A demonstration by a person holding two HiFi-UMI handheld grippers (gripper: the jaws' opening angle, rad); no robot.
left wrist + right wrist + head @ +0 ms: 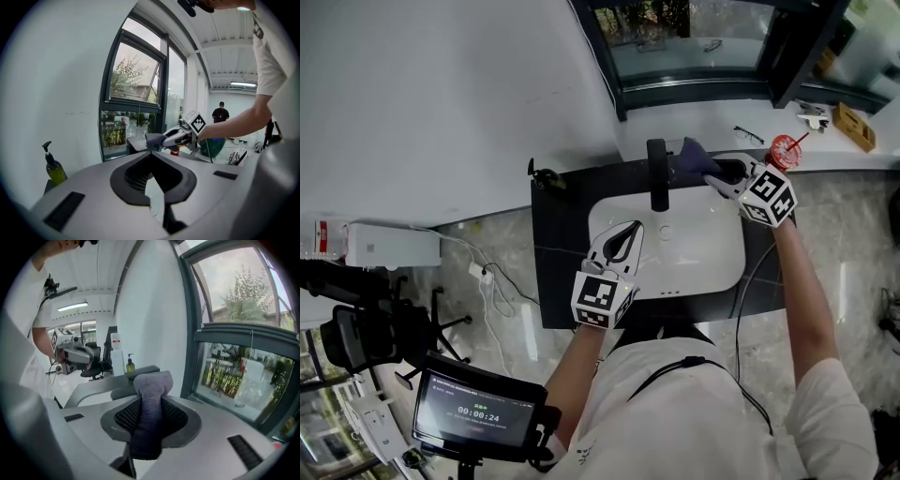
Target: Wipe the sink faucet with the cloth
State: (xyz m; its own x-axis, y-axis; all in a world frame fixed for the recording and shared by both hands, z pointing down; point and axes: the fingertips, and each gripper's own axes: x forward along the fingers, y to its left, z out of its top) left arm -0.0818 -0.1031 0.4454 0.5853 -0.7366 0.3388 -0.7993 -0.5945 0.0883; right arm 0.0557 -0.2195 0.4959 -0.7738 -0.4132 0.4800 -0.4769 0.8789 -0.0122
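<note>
At the far left corner of the dark desk (551,281) stands a soap dispenser (546,176) with a black pump; in the left gripper view it shows as a yellow-green bottle (55,169) against the white wall. The white sink (712,267) is set into that desk. Above the sink's near left part hangs the left gripper (633,228), its marker cube toward the person. Its jaws are closed tip to tip with nothing between them, and the left gripper view (150,157) shows only the pale basin through the gap lower down. It is well apart from the black faucet (658,173), which reaches from the back edge out over the middle of the basin. Just right of the faucet's far end is the purple-grey cloth (692,157), its bunched end up against the faucet's right flank; whether it presses there cannot be told. The right gripper (712,176) comes in from the right above the sink's back corner and has the cloth clamped. Its own view shows the jaws (150,404) parted and pressed on a folded band of the cloth (152,383), which bulges out past the tips. Further right, on the white ledge under the window, stands a red cup (785,150) with a straw.
</note>
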